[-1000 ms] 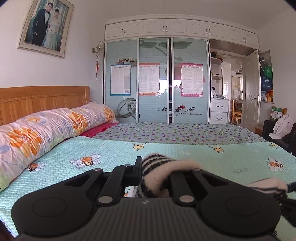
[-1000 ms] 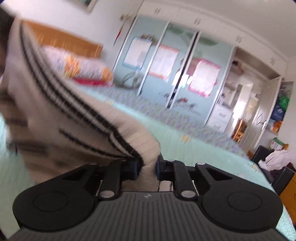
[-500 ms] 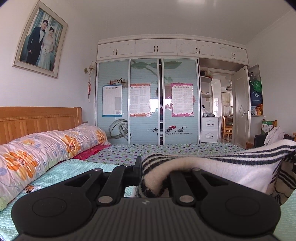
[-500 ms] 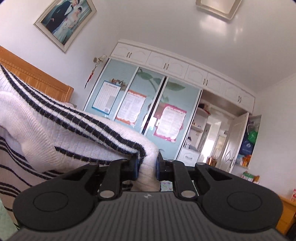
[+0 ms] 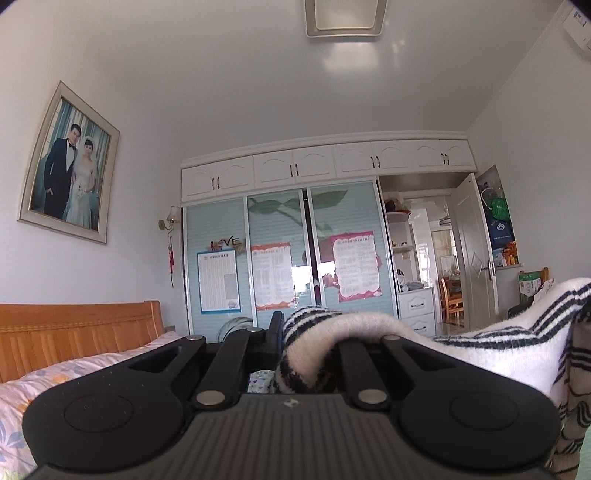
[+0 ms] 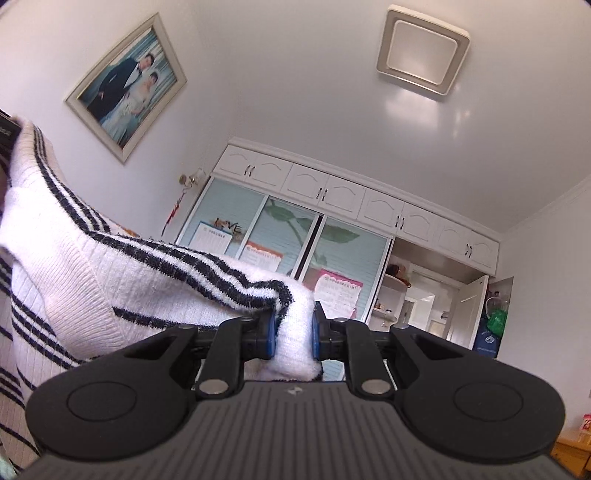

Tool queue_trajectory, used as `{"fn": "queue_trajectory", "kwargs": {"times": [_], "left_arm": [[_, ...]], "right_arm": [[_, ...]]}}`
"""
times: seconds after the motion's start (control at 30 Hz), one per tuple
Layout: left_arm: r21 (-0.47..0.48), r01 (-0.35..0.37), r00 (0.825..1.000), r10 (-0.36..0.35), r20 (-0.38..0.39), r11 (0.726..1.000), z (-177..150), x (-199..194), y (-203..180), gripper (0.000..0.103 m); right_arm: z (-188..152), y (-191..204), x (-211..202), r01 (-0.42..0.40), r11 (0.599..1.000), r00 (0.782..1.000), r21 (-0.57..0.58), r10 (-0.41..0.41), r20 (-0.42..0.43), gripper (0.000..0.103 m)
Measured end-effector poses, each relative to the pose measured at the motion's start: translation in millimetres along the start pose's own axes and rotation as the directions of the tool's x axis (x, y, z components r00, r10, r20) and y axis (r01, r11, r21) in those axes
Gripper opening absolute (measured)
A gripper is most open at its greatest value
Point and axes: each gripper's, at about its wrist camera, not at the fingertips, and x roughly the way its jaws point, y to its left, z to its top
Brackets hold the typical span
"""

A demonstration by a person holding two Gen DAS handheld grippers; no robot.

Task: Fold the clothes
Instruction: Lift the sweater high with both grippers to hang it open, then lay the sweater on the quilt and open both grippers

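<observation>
Left wrist view: left tongs (image 5: 295,339) clenched on a bunched edge of the sweater (image 5: 480,354), white knit with dark stripes. Only the left finger (image 5: 275,334) shows; the right one is covered by fabric that wraps over it. From the grip the sweater runs rightward and rises to the picture's right edge, hanging in the air with a striped panel dropping below. Behind: wooden headboard (image 5: 77,328) at left, floral pillow (image 5: 55,387) beneath it, framed photo (image 5: 68,162) on the wall, wardrobe (image 5: 284,254) with sliding doors and paper sheets stuck on them, open door (image 5: 474,251) at right, ceiling light (image 5: 345,16) overhead. Right wrist view: right tongs (image 6: 293,334) grasping a thick fold of the same sweater (image 6: 92,280) between blue pads (image 6: 271,334), both pressed into the knit. Fabric stretches from the grip up and to the left, reaching the picture's left edge, where a dark object's corner meets it; identity of that object cannot be told. Camera tilted upward, ceiling fills most of the view.
</observation>
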Motion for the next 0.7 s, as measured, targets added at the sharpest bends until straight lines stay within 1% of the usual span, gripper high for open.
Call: {"fn": "queue_trajectory", "kwargs": {"times": [0.1,0.17,0.23,0.3,0.37,0.4,0.43,0.47,0.5,0.53,0.57,0.6,0.63,0.67,0.7], "left_arm": [[0.031,-0.007,0.999,0.005,0.037,1.000,11.4,17.6,-12.0,0.011],[0.071,-0.004,1.000,0.003,0.017,0.997,5.3,38.5,-25.9,0.011],[0.084,0.014,0.998,-0.009,-0.056,0.996,-12.0,68.9,-37.4,0.011],[0.094,0.035,0.991,-0.022,-0.136,0.995,-34.1,101.4,-49.5,0.011],[0.112,0.065,0.976,-0.040,-0.213,0.992,-65.0,135.8,-64.2,0.011],[0.125,0.089,0.966,-0.054,-0.254,0.988,-82.3,151.8,-72.6,0.011],[0.141,0.119,0.951,-0.073,-0.299,0.983,-100.5,167.2,-82.2,0.015],[0.151,0.147,0.931,-0.085,-0.356,0.978,-121.0,180.2,-90.7,0.015],[0.158,0.173,0.905,-0.093,-0.415,0.972,-142.2,192.5,-98.7,0.018],[0.163,0.199,0.875,-0.100,-0.473,0.966,-163.3,204.7,-106.7,0.027],[0.167,0.225,0.842,-0.106,-0.529,0.960,-184.4,216.9,-114.7,0.032],[0.167,0.243,0.804,-0.102,-0.586,0.955,-207.1,224.2,-120.2,0.035],[0.158,0.254,0.763,-0.097,-0.639,0.954,-229.0,228.7,-122.1,0.036],[0.139,0.248,0.735,-0.093,-0.671,0.959,-245.7,228.2,-117.8,0.036],[0.117,0.235,0.712,-0.089,-0.697,0.965,-260.7,226.2,-111.8,0.036]], "right_arm": [[2.8,-12.5,7.1,-0.007,0.999,1.000,0.051,0.007,0.007,0.018],[-1.4,-16.9,17.0,0.000,0.998,1.000,0.067,0.001,-0.003,0.018],[-12.5,-18.7,31.4,0.005,0.997,1.000,0.079,-0.003,-0.028,0.018],[-31.0,-20.0,49.9,0.009,0.995,0.997,0.100,-0.002,-0.074,0.018],[-58.6,-17.2,73.2,0.025,0.993,0.990,0.118,-0.009,-0.138,0.018],[-73.6,-14.6,86.0,0.036,0.993,0.984,0.114,-0.015,-0.179,0.018],[-89.6,-12.2,99.6,0.047,0.993,0.974,0.109,-0.021,-0.225,0.017],[-107.8,-10.0,113.6,0.058,0.993,0.961,0.105,-0.027,-0.274,0.016],[-126.3,-8.4,125.6,0.064,0.992,0.946,0.109,-0.026,-0.324,0.016],[-144.8,-6.8,137.3,0.070,0.991,0.927,0.113,-0.022,-0.375,0.016],[-163.4,-4.9,145.8,0.067,0.991,0.901,0.116,-0.010,-0.433,0.016],[-181.7,-3.0,153.3,0.064,0.991,0.873,0.121,0.003,-0.488,0.016],[-197.2,-0.7,152.9,0.060,0.989,0.847,0.137,0.022,-0.530,0.017],[-212.3,1.7,152.0,0.056,0.986,0.821,0.155,0.042,-0.570,0.017],[-223.7,5.3,146.0,0.043,0.983,0.801,0.181,0.074,-0.595,0.017]]}}
